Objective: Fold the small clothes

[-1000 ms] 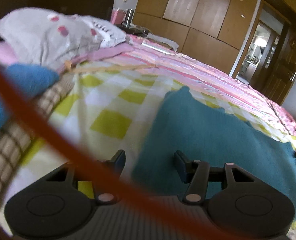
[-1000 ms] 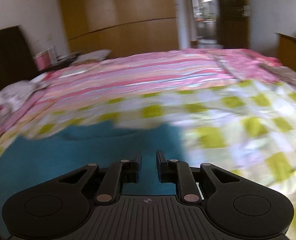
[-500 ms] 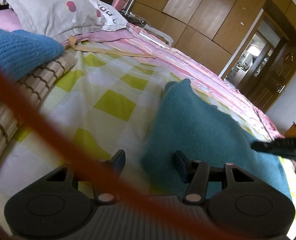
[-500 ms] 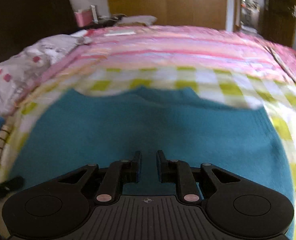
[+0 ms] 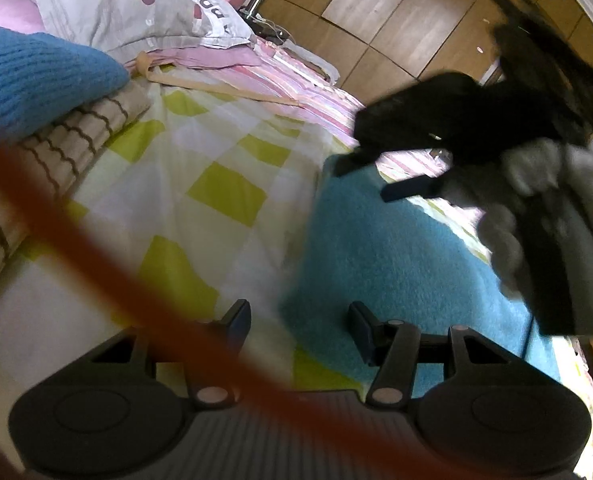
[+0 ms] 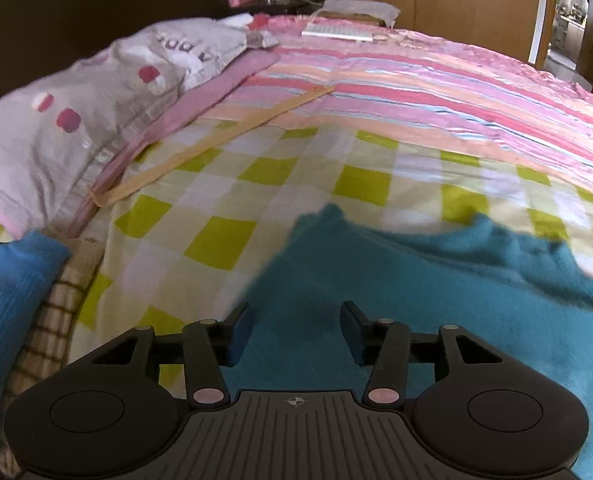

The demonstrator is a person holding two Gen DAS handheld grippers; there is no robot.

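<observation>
Open checked sheet (image 6: 216,184) ahead, folded pile (image 6: 12,304) crowding left (blue knit on top), pillow (image 6: 76,120) behind

Each claw (image 6: 295,330) was matte black, with two flat fingers on linkage arms pinned by pale pinkish rivets above a ribbed grey base. The left claw (image 5: 299,330) matched it. A grey glove (image 5: 544,216) covered the hand gripping the other tool.

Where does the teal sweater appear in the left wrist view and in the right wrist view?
Left wrist: teal sweater, lower right, on the checked sheet.
Right wrist: teal sweater, lower centre and right.
Shared landmark: grey pillow, upper left in both.
</observation>
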